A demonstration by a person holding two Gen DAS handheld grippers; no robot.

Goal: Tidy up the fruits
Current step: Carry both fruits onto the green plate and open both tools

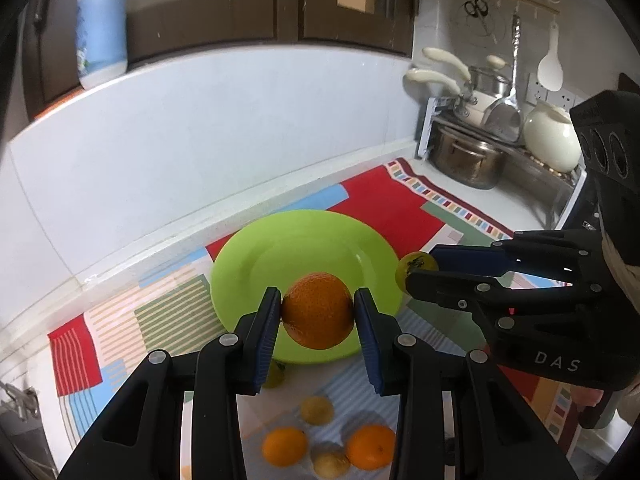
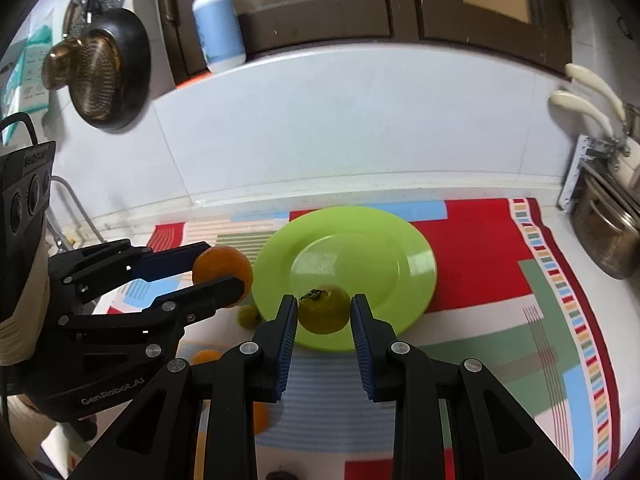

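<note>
A blue-white pump bottle (image 2: pixel 218 32) stands on the ledge above a patchwork mat (image 2: pixel 492 264). The left gripper (image 1: pixel 316 312) clamps an orange (image 1: pixel 316 310), the right gripper (image 2: pixel 324 312) a yellow-green fruit (image 2: pixel 325 310), both over the lime plate (image 2: pixel 380 248). Steel pots (image 1: pixel 468 160) crowd the right corner.

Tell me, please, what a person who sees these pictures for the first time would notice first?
Probably the bright green plate on the colourful mat, bare of fruit. Over its near edge, the left gripper is shut on an orange, and the right gripper is shut on a yellow-green fruit. More oranges lie on the mat, nearer the camera.
</note>
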